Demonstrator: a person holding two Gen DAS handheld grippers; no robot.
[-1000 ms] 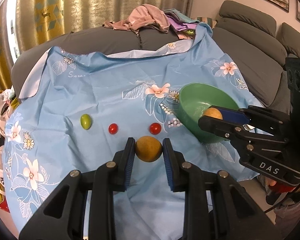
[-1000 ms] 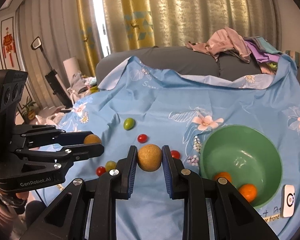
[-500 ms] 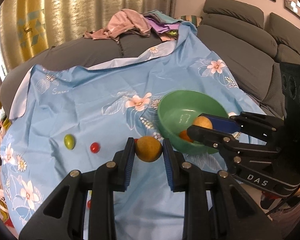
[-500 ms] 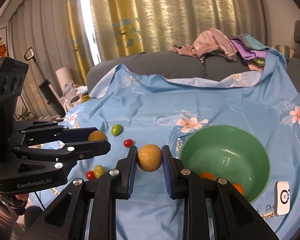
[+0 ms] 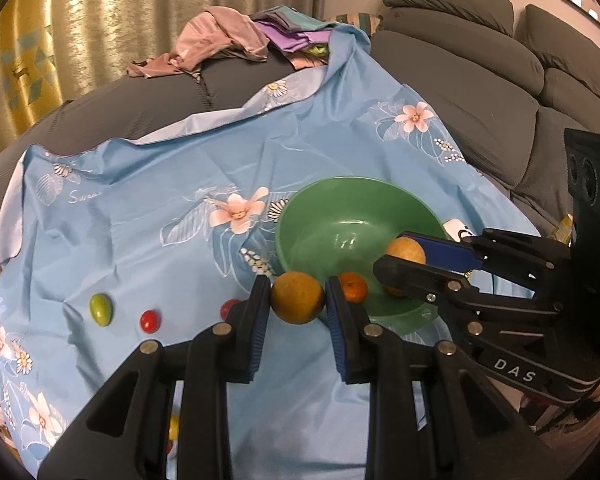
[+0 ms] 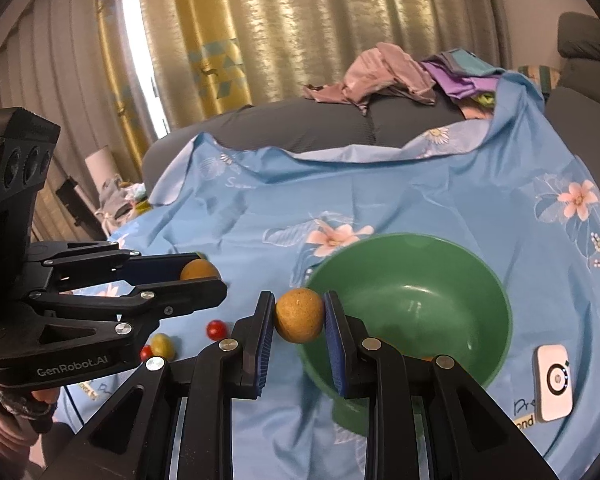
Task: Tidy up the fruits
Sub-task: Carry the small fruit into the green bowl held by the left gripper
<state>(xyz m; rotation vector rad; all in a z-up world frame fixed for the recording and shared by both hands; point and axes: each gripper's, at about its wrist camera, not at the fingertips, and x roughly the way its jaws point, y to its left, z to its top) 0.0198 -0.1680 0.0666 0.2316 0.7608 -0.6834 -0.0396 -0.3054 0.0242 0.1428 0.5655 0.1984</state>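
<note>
Left wrist view: the left tool [image 5: 298, 298] is clamped on a yellow-brown fruit [image 5: 297, 297] at the near rim of the green bowl [image 5: 320, 204]. Let go early, the fruit would likely roll off across the blue floral cloth [image 5: 140, 208]. The right tool [image 5: 405, 259], gripping another round fruit [image 5: 406, 251], reaches over the bowl and crowds it; two small oranges [image 5: 353, 287] lie inside.

Right wrist view: both tools converge on the bowl and may collide. A white device [image 6: 555, 382] lies just beside it; small red and green fruits [image 6: 216, 329] remain on the cloth.

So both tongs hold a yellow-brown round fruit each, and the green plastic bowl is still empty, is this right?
Not quite. The left tongs and right tongs each grip a yellow-brown round fruit, but the green plastic bowl is not empty: the left wrist view shows a small orange fruit lying inside it.
</note>
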